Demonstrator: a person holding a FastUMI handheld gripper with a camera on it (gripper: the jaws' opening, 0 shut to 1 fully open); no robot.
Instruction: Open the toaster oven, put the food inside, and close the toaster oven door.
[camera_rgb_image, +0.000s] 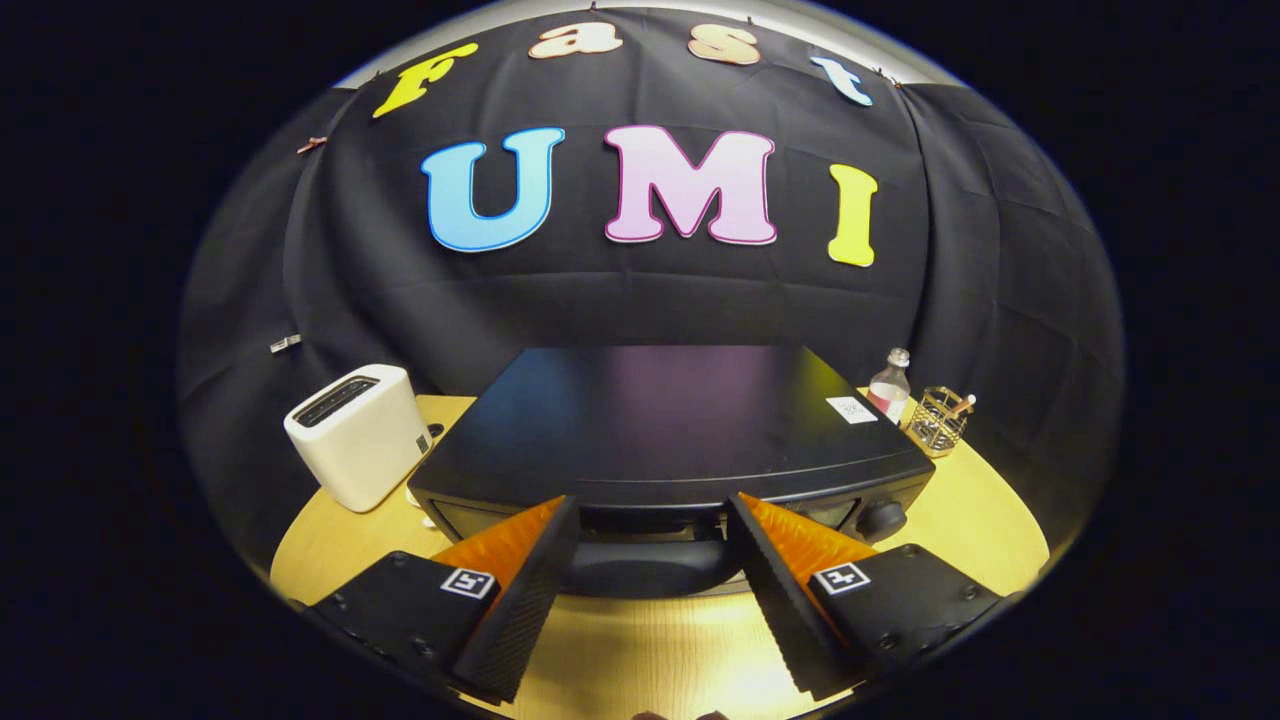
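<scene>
Lining up on the oven handle

My tongs (652, 510) are spread wide around the toaster oven's (660, 430) door handle (645, 565) on the table (960, 520); closing too high could slip off its curve.

Toaster oven (660, 420) top glossy; table (960, 520) seemingly wood.

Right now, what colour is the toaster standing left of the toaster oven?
White or cream, with a dark slot on top; the toaster shows clearly in the gripper view.
</scene>
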